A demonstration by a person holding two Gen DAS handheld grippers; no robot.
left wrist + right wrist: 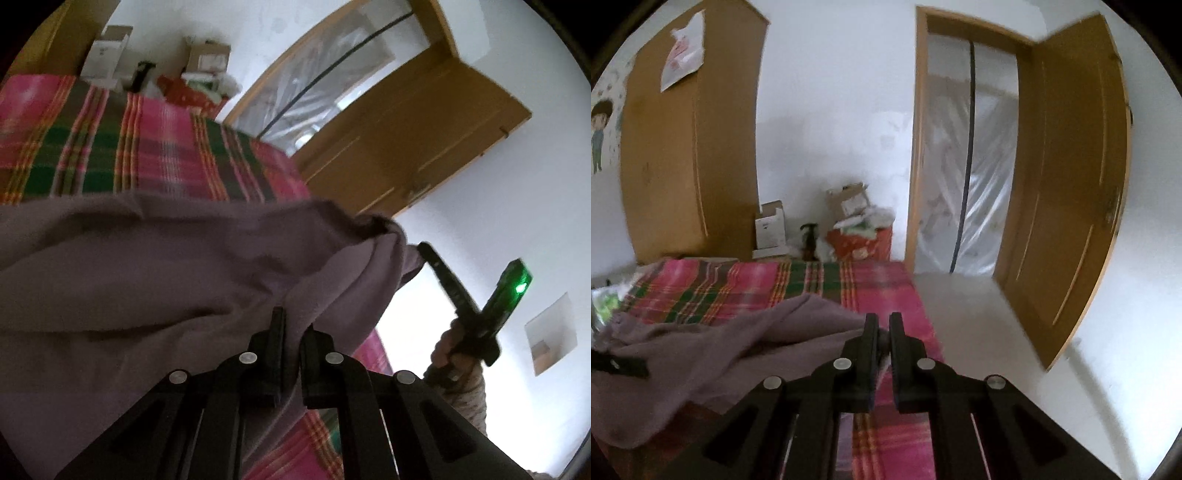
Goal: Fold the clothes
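A pink, green and yellow plaid blanket (812,284) covers the bed. Behind it, against the white wall, a tall brown wooden wardrobe (690,147) stands with a white paper sheet (683,51) stuck on its door. Beside that sit open cardboard boxes (772,229) and a red bag (864,243). A brown wooden door (1071,206) hangs open, clear plastic sheeting (964,177) across the doorway.
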